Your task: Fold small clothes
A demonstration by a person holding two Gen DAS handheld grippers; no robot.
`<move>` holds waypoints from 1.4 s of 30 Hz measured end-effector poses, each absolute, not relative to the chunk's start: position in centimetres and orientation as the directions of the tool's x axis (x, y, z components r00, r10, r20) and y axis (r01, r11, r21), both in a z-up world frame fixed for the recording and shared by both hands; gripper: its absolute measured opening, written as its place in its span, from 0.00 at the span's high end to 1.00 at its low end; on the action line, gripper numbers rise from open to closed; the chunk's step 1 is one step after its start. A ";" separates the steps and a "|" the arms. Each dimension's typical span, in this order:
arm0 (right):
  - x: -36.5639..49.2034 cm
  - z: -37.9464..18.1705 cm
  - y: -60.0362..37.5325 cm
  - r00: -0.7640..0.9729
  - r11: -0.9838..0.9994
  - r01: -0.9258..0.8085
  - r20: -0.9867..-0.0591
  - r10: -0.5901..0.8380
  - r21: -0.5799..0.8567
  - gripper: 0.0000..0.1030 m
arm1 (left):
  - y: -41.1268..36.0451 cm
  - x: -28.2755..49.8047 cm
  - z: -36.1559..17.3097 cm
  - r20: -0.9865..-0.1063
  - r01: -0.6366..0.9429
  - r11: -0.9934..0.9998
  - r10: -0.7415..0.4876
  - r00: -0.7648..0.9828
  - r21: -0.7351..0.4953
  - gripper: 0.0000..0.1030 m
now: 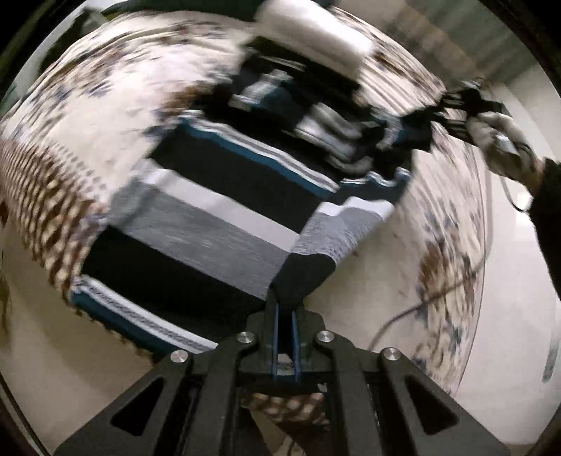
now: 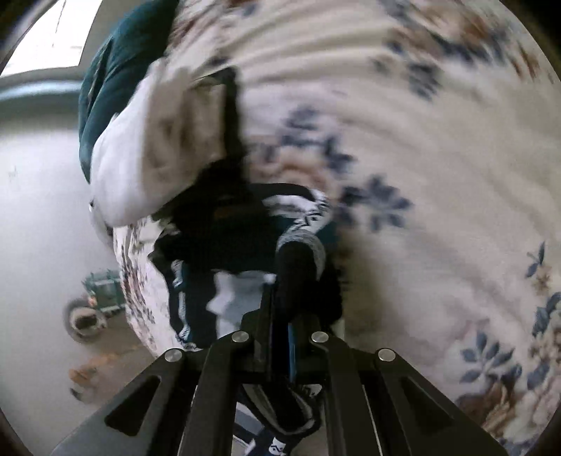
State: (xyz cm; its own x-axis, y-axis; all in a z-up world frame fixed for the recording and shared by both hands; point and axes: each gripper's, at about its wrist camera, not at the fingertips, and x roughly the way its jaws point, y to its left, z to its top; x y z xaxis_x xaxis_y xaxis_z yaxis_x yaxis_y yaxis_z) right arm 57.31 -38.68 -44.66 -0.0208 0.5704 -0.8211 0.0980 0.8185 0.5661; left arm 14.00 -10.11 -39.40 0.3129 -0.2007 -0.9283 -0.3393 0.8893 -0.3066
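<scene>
A small striped sweater (image 1: 224,210), black, grey, white and teal, is stretched over a floral bedsheet (image 1: 115,80). My left gripper (image 1: 285,301) is shut on its near black corner. My right gripper (image 1: 452,108) shows at the upper right of the left wrist view, held by a hand, gripping the sweater's far end. In the right wrist view my right gripper (image 2: 285,298) is shut on a bunched black and grey fold of the sweater (image 2: 298,259), which hangs below it. Both views are blurred by motion.
A white pillow (image 1: 315,31) lies at the far end of the bed, also in the right wrist view (image 2: 140,151) next to a teal cushion (image 2: 115,80). A cable (image 1: 420,305) runs over the pale floor. A toy vehicle (image 2: 94,301) stands on the floor.
</scene>
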 end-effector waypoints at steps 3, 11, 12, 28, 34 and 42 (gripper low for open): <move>57.6 -41.5 -33.3 -0.015 0.872 0.039 -0.872 0.489 0.488 0.94 | -5.0 13.4 -40.0 -0.922 -0.406 0.852 -0.198 0.332 -0.330 0.96; 59.3 -40.1 -15.5 -0.019 0.932 -0.092 -0.936 0.351 0.352 0.95 | 4.9 11.1 -44.7 -0.903 -0.555 0.720 -0.257 0.345 -0.417 0.96; 59.5 -40.5 -13.4 -0.020 0.938 -0.114 -0.945 0.328 0.328 0.95 | 5.9 10.8 -45.4 -0.901 -0.569 0.704 -0.266 0.343 -0.425 0.96; 59.6 -50.7 6.1 -0.100 0.957 -0.273 -0.992 0.073 0.098 0.93 | 13.5 8.9 -53.4 -0.897 -0.650 0.620 -0.349 0.272 -0.439 0.89; 54.2 -47.1 2.7 -0.068 0.925 -0.336 -0.984 0.166 0.179 0.35 | 15.5 7.3 -54.2 -0.831 -0.662 0.518 -0.451 0.326 -0.542 0.40; 31.3 -48.9 -12.3 -0.209 0.934 -0.315 -0.972 0.104 0.167 0.35 | 14.4 8.2 -54.7 -0.852 -0.609 0.605 -0.443 0.278 -0.513 0.42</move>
